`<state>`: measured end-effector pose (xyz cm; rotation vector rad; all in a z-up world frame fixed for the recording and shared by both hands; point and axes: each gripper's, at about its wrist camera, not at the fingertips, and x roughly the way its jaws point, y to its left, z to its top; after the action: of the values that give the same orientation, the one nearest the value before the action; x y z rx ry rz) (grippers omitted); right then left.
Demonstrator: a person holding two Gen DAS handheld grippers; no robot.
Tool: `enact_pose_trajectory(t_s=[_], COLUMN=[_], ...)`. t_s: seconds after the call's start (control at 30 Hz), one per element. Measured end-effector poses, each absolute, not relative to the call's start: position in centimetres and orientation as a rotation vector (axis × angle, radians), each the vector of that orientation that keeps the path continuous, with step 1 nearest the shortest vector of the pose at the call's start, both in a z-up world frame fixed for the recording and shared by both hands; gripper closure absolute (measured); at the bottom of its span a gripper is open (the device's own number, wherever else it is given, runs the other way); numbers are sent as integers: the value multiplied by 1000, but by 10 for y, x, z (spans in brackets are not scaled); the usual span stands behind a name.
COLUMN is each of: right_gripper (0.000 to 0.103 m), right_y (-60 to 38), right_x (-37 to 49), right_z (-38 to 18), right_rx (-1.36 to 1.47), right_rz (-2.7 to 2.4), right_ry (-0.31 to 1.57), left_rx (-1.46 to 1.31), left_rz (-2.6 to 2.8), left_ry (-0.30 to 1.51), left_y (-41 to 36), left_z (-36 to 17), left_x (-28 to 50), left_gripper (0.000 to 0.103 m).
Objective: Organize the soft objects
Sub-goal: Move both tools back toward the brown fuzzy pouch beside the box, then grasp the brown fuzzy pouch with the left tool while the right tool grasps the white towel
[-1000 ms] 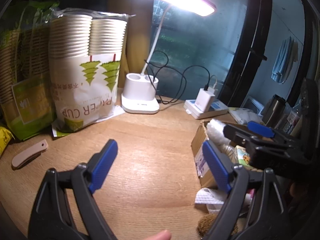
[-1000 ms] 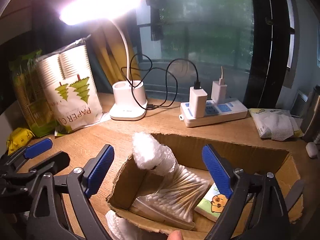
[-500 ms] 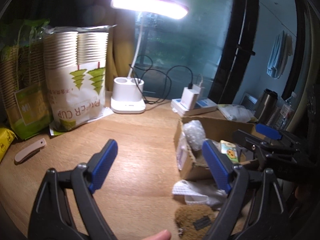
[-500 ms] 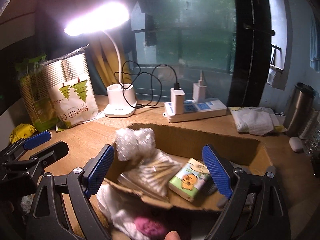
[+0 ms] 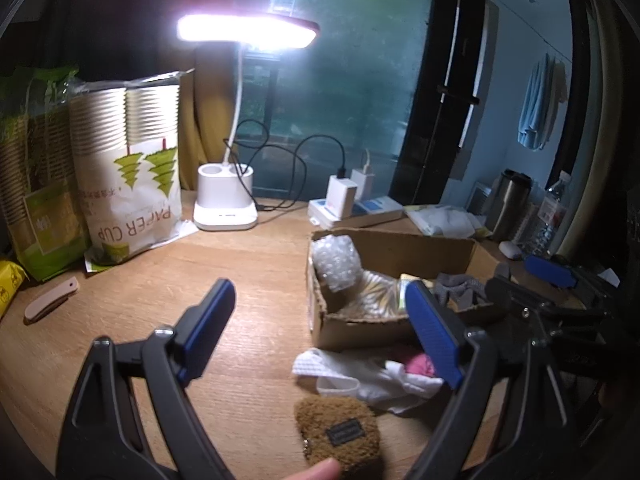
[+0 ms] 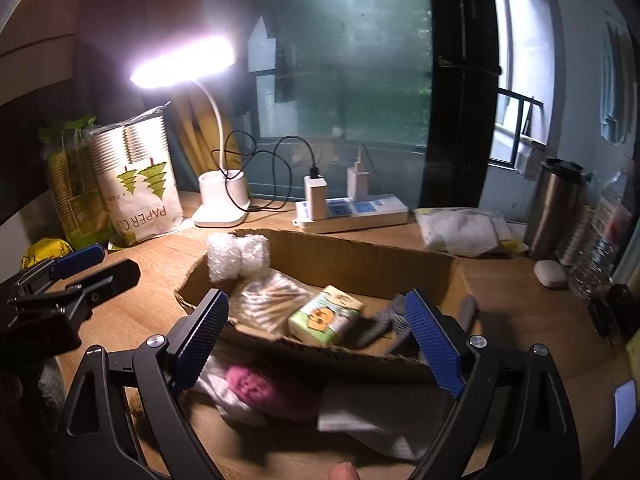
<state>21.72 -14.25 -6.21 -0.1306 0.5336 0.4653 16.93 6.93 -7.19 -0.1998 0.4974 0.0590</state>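
Beyond the left gripper's (image 5: pixel 320 320) left finger stand two bags of paper cups (image 5: pixel 132 168), with a lit desk lamp (image 5: pixel 226 204) past the gap between the fingers. The fingers are spread wide with nothing between them, hanging over bare wooden tabletop (image 5: pixel 248 280). Just below and inside the right finger lies a brown fuzzy pouch (image 5: pixel 340 432); a white cloth (image 5: pixel 360 376) with a pink soft item (image 5: pixel 420 362) on it lies partly behind that finger. Past the right finger sits an open cardboard box (image 5: pixel 360 328) holding bubble wrap (image 5: pixel 336 260).

The right gripper (image 6: pixel 320 336) also has its fingers wide apart and empty. Between them, close in, the pink soft item (image 6: pixel 252 388) and the white cloth (image 6: pixel 360 424) lie on the tabletop in front of the box (image 6: pixel 340 260). Inside the box, beyond the fingers, are bubble wrap (image 6: pixel 240 256), a bag of cotton swabs (image 6: pixel 272 304), a small green tissue pack (image 6: pixel 324 316) and a blurred grey item. A power strip (image 6: pixel 352 212) lies behind the box.
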Motion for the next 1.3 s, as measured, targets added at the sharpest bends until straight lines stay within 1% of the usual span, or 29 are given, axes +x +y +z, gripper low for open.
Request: enact_pose_trajectory(t_s=[0.17, 0.43, 1.03, 1.3], right_gripper=[11, 11, 11, 11], right_y=[-159, -177, -199, -197], right_x=[208, 203, 229, 244], right_z=[-67, -79, -121, -137], right_rx=[-124, -113, -75, -80], right_rz=[438, 408, 351, 347], right_ry=[541, 570, 689, 761], left_rx=[-203, -195, -191, -162], left_rz=[44, 26, 32, 21], left_ry=[504, 541, 752, 807], left_y=[63, 53, 53, 46], left_z=[-74, -85, -141, -151], left_x=[164, 160, 172, 172], left_gripper=[9, 9, 9, 9])
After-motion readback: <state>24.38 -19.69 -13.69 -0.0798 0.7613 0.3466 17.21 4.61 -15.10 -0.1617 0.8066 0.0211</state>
